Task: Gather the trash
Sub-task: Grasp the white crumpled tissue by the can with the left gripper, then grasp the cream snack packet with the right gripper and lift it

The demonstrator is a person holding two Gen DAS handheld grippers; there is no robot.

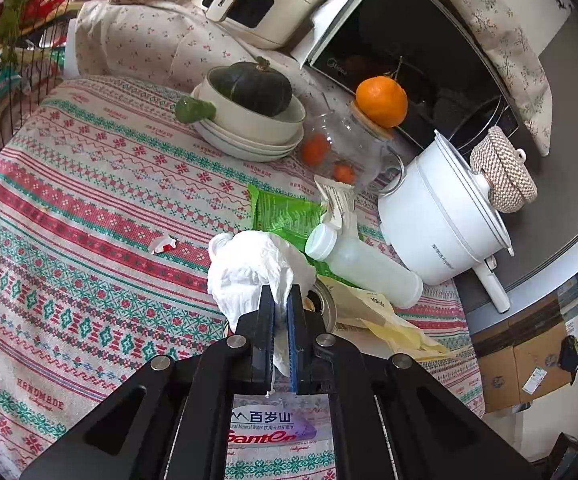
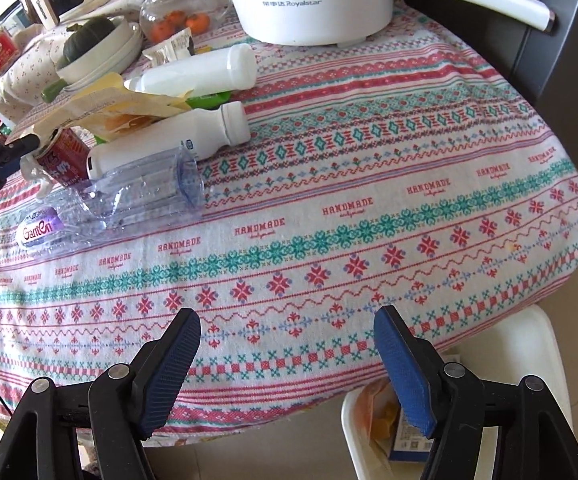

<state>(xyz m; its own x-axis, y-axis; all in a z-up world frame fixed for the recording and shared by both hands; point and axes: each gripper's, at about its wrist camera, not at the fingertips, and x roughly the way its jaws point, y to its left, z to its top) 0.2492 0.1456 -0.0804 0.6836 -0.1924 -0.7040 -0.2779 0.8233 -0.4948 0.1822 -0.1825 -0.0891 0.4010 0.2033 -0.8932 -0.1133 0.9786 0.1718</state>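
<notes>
Left gripper (image 1: 280, 294) is pinched tight on the tissue (image 1: 255, 268), which bulges out past its tips over the tablecloth (image 1: 89, 184). It's soft and light, so a fold is grip enough. My right gripper (image 2: 287, 334) is spread wide, holding nothing, over the table edge above the bin (image 2: 545, 344).
</notes>
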